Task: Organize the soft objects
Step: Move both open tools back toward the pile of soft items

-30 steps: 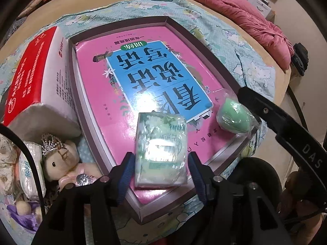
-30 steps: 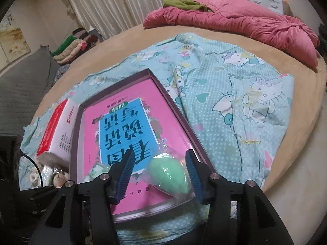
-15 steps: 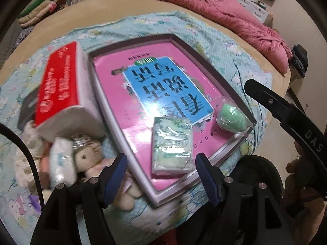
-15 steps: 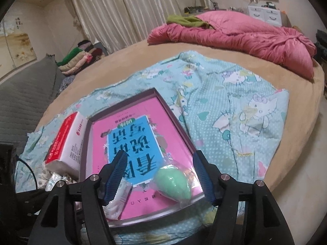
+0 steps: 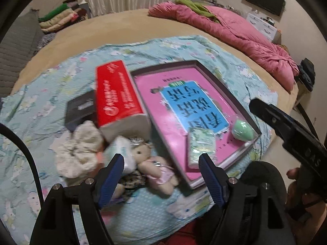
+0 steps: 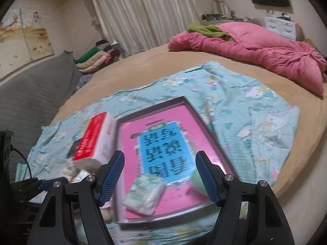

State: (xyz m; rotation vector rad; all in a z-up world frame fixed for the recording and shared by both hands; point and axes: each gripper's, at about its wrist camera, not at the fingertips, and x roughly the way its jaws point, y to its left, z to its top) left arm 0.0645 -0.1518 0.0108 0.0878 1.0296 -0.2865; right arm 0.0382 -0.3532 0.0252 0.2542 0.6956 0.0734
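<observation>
A flat box with a pink and blue printed bottom [image 5: 206,69] [image 6: 155,120] lies on the teal cloth. Inside it lie a green tissue pack [image 5: 201,146] [image 6: 146,193] and a green egg-shaped sponge [image 5: 243,130] [image 6: 197,178]. Left of the box sit a small doll [image 5: 151,163], a white packet [image 5: 122,151] and a cream fluffy cloth [image 5: 78,147]. My left gripper [image 5: 161,170] is open and empty above the doll. My right gripper [image 6: 159,171] is open and empty above the box; its arm shows in the left wrist view [image 5: 286,126].
A red and white tissue box [image 5: 118,96] [image 6: 96,138] stands left of the flat box, a black box [image 5: 80,108] behind it. A pink quilt [image 5: 235,36] [image 6: 255,45] lies at the far side of the round bed. Folded clothes [image 6: 96,55] sit beyond.
Both grippers have opened wide and drawn back up from the box. The tissue pack and the green sponge now lie loose in it. The left view has swung towards the doll pile.
</observation>
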